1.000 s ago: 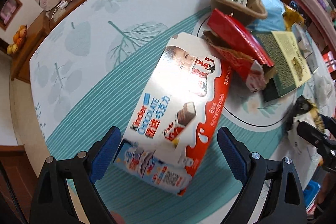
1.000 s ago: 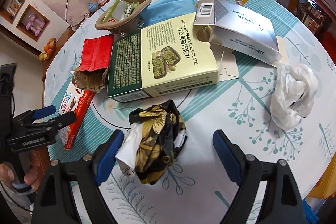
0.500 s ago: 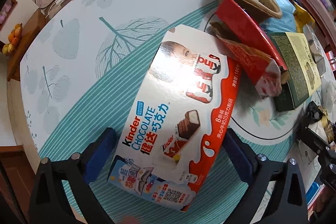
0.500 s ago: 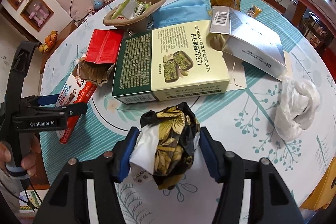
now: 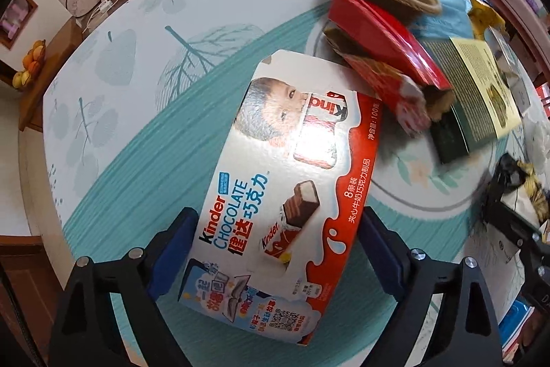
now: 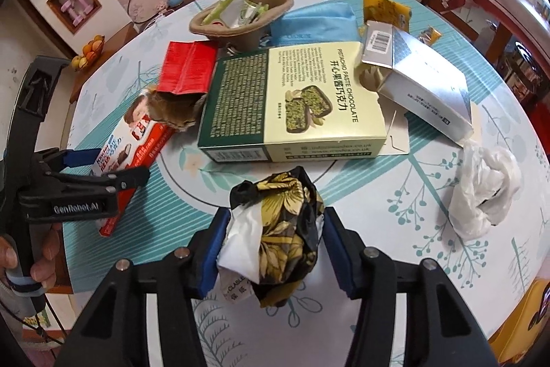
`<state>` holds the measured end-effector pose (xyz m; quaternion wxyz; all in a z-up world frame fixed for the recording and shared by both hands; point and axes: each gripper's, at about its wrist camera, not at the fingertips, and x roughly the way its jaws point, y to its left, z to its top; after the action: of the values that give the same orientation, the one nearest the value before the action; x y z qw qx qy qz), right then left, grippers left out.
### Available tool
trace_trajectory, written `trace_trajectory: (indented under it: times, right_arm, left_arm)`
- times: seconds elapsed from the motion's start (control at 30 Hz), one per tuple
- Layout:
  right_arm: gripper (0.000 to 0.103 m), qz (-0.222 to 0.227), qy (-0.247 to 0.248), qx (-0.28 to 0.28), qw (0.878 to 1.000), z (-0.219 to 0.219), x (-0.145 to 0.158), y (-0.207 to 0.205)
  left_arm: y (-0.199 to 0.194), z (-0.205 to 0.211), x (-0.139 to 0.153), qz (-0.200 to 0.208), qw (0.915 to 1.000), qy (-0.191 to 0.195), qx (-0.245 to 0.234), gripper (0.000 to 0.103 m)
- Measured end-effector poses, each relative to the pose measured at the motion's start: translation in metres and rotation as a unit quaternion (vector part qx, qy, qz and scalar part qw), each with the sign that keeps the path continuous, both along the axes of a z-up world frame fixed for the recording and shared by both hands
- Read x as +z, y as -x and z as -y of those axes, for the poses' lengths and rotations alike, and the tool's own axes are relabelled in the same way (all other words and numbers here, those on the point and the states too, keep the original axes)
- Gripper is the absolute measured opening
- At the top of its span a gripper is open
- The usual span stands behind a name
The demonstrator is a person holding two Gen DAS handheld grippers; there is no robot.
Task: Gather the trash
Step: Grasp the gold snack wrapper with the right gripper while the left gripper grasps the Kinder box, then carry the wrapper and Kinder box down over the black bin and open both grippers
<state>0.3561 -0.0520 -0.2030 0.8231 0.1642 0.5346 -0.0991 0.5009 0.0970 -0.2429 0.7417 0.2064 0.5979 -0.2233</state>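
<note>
I see the right hand-held gripper (image 6: 271, 250) has just closed onto the wrapper (image 6: 275, 236) on the bench (image 6: 429, 229). The left hand-held gripper (image 5: 275, 250) has been narrowing around the Kinder box (image 5: 282, 195); whether its pads touch, I can't tell. Only the right view shows the plastic bag (image 6: 481, 195).

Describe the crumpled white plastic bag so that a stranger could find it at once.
Start at the big green and cream pistachio chocolate box in the middle of the table. Go toward the right edge, past the silver box. The white plastic bag lies there alone, soft and crumpled, unlike the stiff cartons.
</note>
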Motion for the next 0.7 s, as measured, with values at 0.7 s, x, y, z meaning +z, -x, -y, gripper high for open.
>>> trace_trajectory:
  times: [0.7]
  right_arm:
    - [0.053,0.078,-0.007,0.126,0.989,0.013,0.057,0.073]
  left_arm:
    - [0.143,0.003,0.071,0.034,0.9945,0.025,0.096,0.09]
